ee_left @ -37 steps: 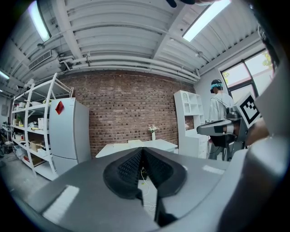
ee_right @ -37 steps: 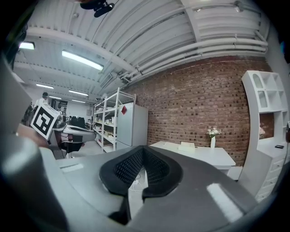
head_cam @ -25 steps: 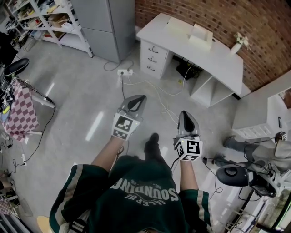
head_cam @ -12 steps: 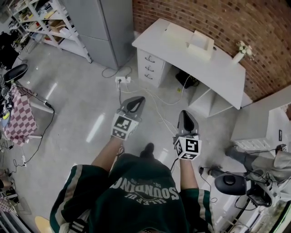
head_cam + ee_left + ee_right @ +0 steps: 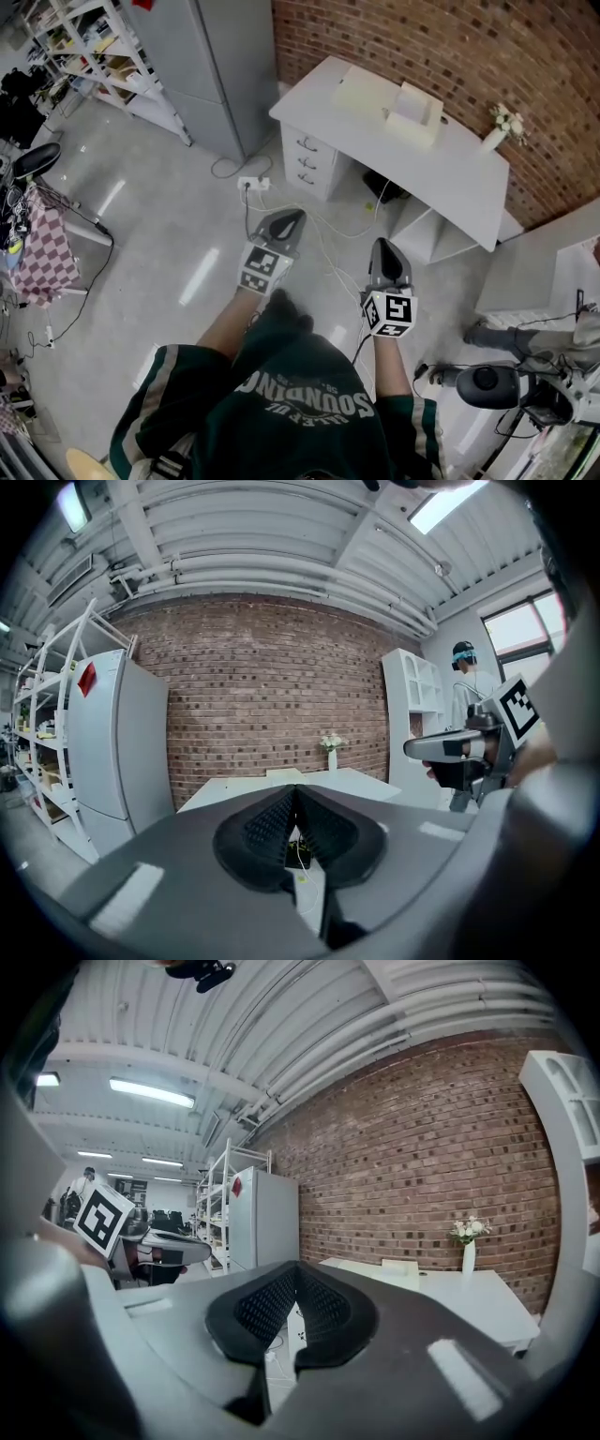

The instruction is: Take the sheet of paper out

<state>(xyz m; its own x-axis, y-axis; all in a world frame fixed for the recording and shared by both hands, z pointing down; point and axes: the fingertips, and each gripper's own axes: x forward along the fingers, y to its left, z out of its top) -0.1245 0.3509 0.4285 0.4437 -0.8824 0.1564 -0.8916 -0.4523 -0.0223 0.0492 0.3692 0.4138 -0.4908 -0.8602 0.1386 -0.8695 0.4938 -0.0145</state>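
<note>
This looks like a lab or workshop. It has a brick wall (image 5: 450,56), storage shelves (image 5: 98,66), a white table (image 5: 459,164) and cables (image 5: 319,223) on the floor (image 5: 159,234).

A white surface (image 5: 452,171) stands against the brick wall (image 5: 525,56) at upper right, with a flower vase (image 5: 495,139) on its right end. A grey cabinet (image 5: 225,66) stands at upper left.

Bare floor (image 5: 178,234) lies open from the left gripper (image 5: 296,215) and right gripper (image 5: 382,244) to the desk (image 5: 450,178), crossed just beyond them by cables (image 5: 323,225) and a power strip (image 5: 255,184). Far left, a grey cabinet (image 5: 225,66) and shelves (image 5: 89,47) block the way. A white unit (image 5: 539,267) and chair (image 5: 483,382) crowd the right. Boxes (image 5: 394,103) and a vase (image 5: 497,127) fill the desk's far edge; its near top is free.
</note>
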